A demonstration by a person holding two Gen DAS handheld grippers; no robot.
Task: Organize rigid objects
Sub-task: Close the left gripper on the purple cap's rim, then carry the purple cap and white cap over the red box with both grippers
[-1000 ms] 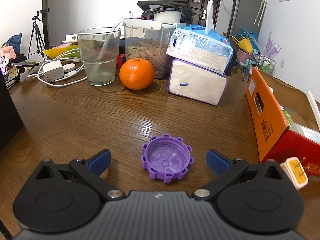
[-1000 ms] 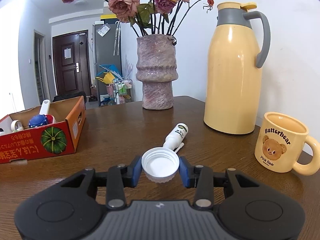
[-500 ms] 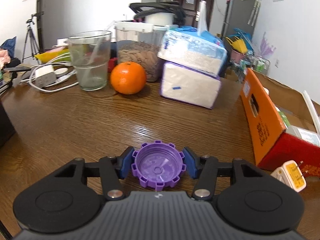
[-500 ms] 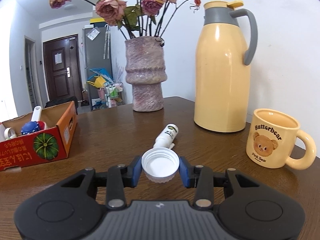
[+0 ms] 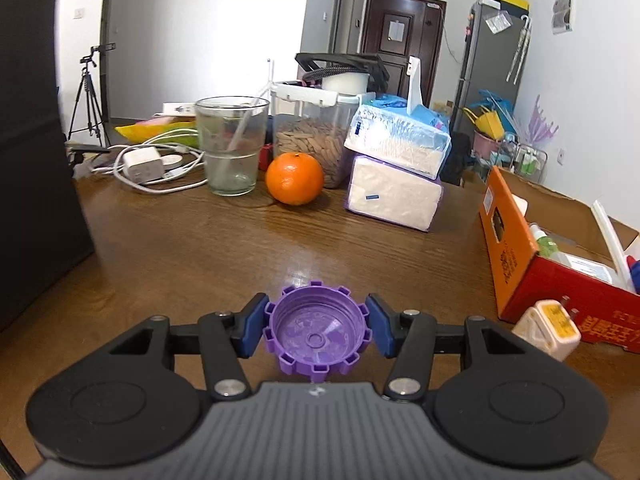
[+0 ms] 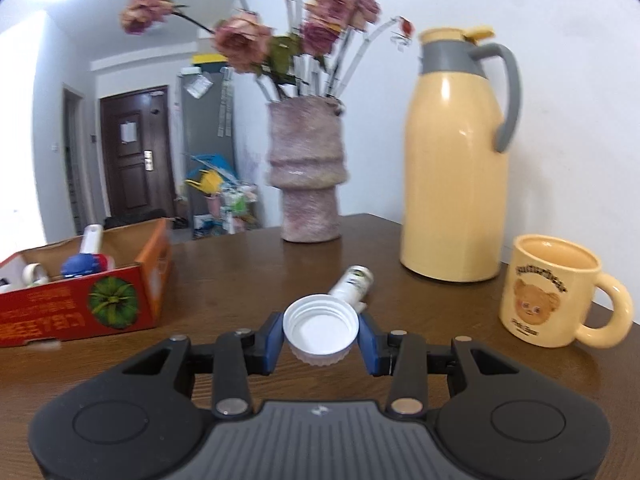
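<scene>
Low in the frame's centre, the left gripper [image 5: 317, 330] is clamped on one purple cap [image 5: 316, 330], open side up, above the wooden table [image 5: 200, 248]. Likewise, the right gripper [image 6: 321, 336] grips one white cap [image 6: 321, 330] at lower centre. One small white bottle [image 6: 352, 284] lies just behind it. At centre left sits one orange cardboard box [image 6: 80, 304]; one mug [image 6: 552, 296] stands at right.
</scene>
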